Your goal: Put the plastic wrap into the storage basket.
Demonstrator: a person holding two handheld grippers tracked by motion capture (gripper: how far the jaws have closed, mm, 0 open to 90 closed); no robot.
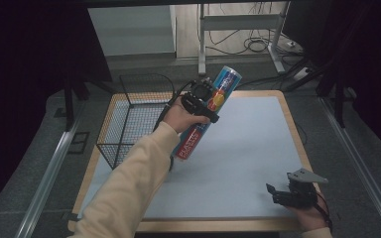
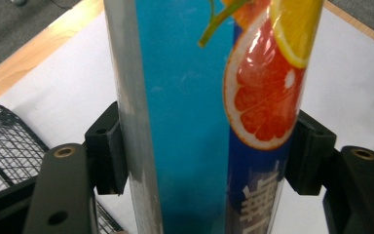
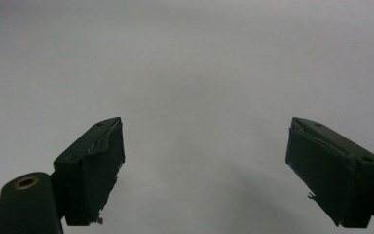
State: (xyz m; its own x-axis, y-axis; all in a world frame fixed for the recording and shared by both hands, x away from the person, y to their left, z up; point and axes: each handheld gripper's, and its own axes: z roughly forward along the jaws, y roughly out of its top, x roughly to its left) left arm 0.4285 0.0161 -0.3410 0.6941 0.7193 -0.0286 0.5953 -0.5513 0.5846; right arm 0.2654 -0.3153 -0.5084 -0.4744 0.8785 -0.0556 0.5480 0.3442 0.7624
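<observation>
Two grippers are at work over one desk [image 1: 258,148]. From the high view, the left gripper [image 1: 202,101] clamps a long blue tube [image 1: 208,113] printed with citrus fruit, holding it near its middle, likely so neither end drags it down. The tube is tilted, its top end leaning away past the far edge of the desk and its lower end low over the grey mat; I cannot tell whether that end touches. A black wire basket [image 1: 131,116] stands just beside it at the desk's left edge, open at the top, and it looks like the probable place for the tube. The right gripper [image 1: 293,193] rests well apart at the near right corner, leaving the middle of the mat free for swinging the tube.

Seen from the left gripper view, the tube [image 2: 199,117] stands squarely between the two black jaws, both pads pressed on its sides, a firm hold. The basket [image 2: 7,146] shows at the lower left, close by, so its rim is the edge to clear.

Along the right gripper view, the right gripper [image 3: 204,161] has its jaws spread wide with nothing between them, above bare mat.
</observation>
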